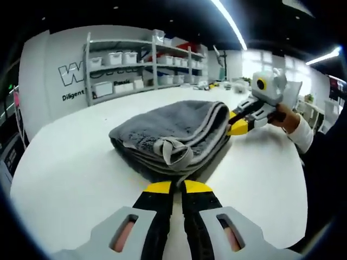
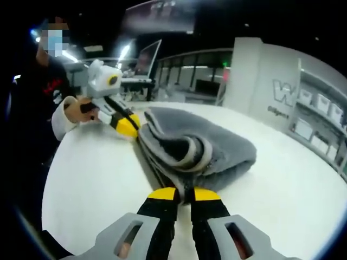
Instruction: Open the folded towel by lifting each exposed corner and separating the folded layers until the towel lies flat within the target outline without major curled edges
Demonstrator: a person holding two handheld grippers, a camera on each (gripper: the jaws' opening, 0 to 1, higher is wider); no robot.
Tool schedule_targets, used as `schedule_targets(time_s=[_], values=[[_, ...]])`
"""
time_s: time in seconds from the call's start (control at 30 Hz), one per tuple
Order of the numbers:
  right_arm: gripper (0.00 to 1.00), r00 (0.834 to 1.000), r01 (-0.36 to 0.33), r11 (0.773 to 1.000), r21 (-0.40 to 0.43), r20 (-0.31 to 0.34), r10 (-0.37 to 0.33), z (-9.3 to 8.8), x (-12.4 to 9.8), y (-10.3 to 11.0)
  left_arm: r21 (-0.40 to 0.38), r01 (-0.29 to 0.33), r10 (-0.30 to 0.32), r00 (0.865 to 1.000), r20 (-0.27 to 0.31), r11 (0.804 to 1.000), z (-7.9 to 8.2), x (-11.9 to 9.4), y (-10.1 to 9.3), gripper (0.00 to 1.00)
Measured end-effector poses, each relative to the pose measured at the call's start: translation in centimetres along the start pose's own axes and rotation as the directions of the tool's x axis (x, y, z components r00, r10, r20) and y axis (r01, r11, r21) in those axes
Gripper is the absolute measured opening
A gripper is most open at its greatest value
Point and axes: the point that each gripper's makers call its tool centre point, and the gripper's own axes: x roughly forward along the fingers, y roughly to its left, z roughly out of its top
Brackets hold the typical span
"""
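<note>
A folded grey towel point(image 1: 168, 132) with a lighter grey hem lies in several layers on a round white table point(image 1: 70, 173). My left gripper point(image 1: 179, 187) has its yellow-tipped jaws close together, pinching the towel's near edge. In the left gripper view my right gripper point(image 1: 237, 122) comes in from the right and its jaws grip the towel's right edge. In the right gripper view the towel point(image 2: 211, 146) bulges just ahead of my right gripper point(image 2: 184, 194), whose jaws pinch the hem. Across it, my left gripper point(image 2: 127, 123) holds the far-left corner.
Metal shelves point(image 1: 124, 59) with white bins stand behind the table against a white wall with lettering. A person's hand and white cuff point(image 1: 298, 127) hold the right gripper. The person's dark-clothed body point(image 2: 32, 108) stands at the table's left edge point(image 2: 54, 179). A monitor point(image 2: 146, 57) sits behind.
</note>
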Motion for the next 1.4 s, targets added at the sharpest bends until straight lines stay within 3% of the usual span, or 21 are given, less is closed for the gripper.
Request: schedule_targets(time_s=[0.47,0.8,0.97,1.4], values=[[0.03,0.999,-0.038,0.999,0.0,-0.019,0.038,-0.1,-0.5,0.5,-0.047,0.063,-0.063,0.998,0.004,0.997,0.1,-0.5,-0.9,0.05],[0.03,0.995,-0.072,0.995,-0.071,-0.07,0.067,-0.4,-1.1,1.7,-0.049,0.082,-0.084,0.996,-0.044,0.995,-0.1,-1.3,-1.8,0.05],[0.04,0.991,-0.093,0.99,-0.109,-0.102,0.081,-0.6,-1.7,2.7,-0.016,0.103,-0.104,0.99,-0.093,0.995,-0.6,-1.7,-2.8,0.05],[0.04,0.98,-0.135,0.987,-0.09,-0.157,0.12,-1.0,-3.0,4.1,0.017,0.136,-0.132,0.98,-0.147,0.991,-0.9,-2.7,-5.1,0.05]])
